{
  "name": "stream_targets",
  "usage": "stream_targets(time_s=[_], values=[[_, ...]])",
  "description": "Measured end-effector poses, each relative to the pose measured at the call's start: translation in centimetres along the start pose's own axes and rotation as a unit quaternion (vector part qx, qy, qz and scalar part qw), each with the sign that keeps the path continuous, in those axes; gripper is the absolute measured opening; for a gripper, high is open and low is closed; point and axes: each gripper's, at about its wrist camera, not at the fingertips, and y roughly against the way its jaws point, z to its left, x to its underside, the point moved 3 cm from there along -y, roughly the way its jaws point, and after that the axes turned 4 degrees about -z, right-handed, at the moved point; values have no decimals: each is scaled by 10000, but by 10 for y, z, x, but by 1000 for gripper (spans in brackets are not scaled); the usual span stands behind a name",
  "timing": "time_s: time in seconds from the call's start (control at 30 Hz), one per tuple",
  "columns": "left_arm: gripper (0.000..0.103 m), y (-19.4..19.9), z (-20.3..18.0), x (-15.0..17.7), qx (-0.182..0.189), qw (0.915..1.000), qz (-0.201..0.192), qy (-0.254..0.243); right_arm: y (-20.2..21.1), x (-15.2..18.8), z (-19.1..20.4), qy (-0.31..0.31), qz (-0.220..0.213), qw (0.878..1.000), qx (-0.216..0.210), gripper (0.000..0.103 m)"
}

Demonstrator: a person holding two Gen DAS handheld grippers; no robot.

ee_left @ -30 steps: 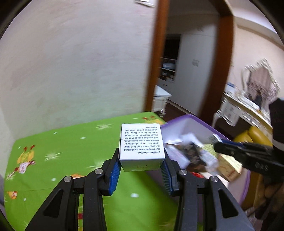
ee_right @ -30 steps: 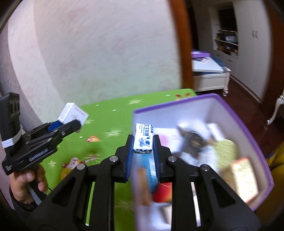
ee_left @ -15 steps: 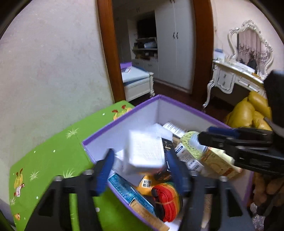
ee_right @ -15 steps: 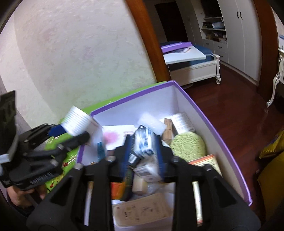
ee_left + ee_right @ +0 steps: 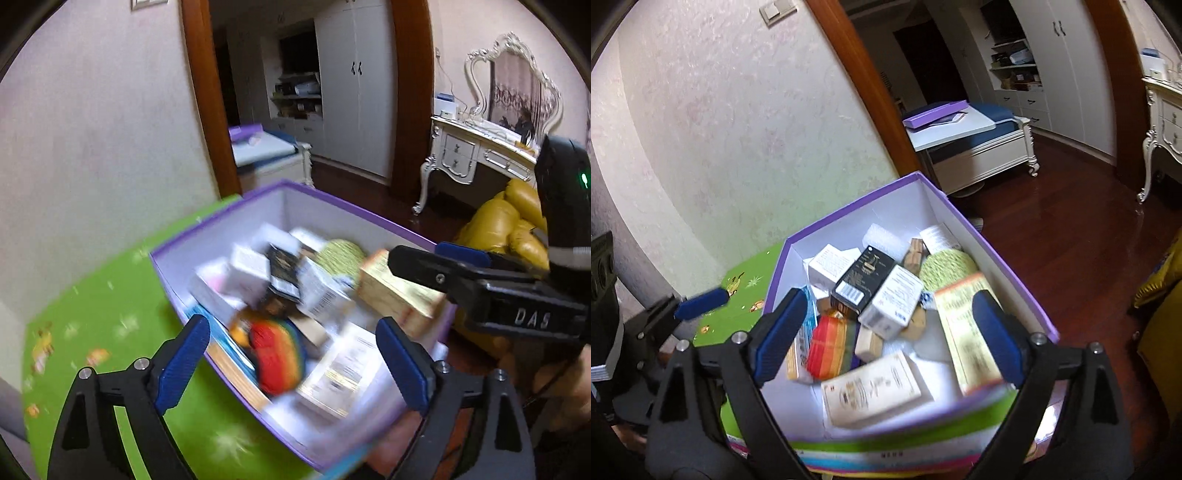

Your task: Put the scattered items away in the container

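Over the purple box [image 5: 997, 266] at the edge of the green table [image 5: 110, 295], both claws hung spread wide and empty: a second before, the left gripper [image 5: 293, 363] had clenched a white carton and the right gripper [image 5: 886, 334] a small milk carton. Both cartons had since been dropped in; a white carton [image 5: 892, 301] lay among the packets, beside a black carton [image 5: 862, 278]. By my judgement this delivery was finished, and any further strays would call for another trip to the table.
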Motion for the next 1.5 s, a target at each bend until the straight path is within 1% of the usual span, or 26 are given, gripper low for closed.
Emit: stream_targets(time_s=[0.03,0.07,0.1,0.13,0.17,0.27,0.4,0.5,0.73,1.03,1.5], values=[[92,0,-3,1,-46,10000,39,16,5,2,0,6,-3,10000,22,96],[92,2,-6,1,-179,9998,42,9,10,4,-1,-3,-23,10000,73,98],[94,5,-9,1,-365,9993,9,-18,15,5,-2,-21,-46,9999,98,99],[98,7,-12,1,-477,9988,-40,-51,20,7,-3,-38,-83,9999,122,100],[99,11,-16,1,-582,9982,-108,-90,25,7,-5,-36,-123,9998,135,101],[100,17,-21,0,-685,9974,-167,-155,34,8,-10,-87,-226,9995,213,102],[100,15,-23,-1,-679,9973,-138,-238,34,8,-15,-159,-188,9995,202,102],[103,14,-23,-2,-723,9969,-159,-266,31,8,-12,-105,-138,9997,141,102],[103,11,-20,-1,-717,9970,-142,-268,27,13,-6,-65,-53,9999,85,102],[103,9,-25,0,-793,9962,-97,-338,30,14,-5,-61,-52,9999,87,102],[103,9,-24,-1,-796,9964,-75,-294,31,15,-4,-72,-26,9999,72,102]])
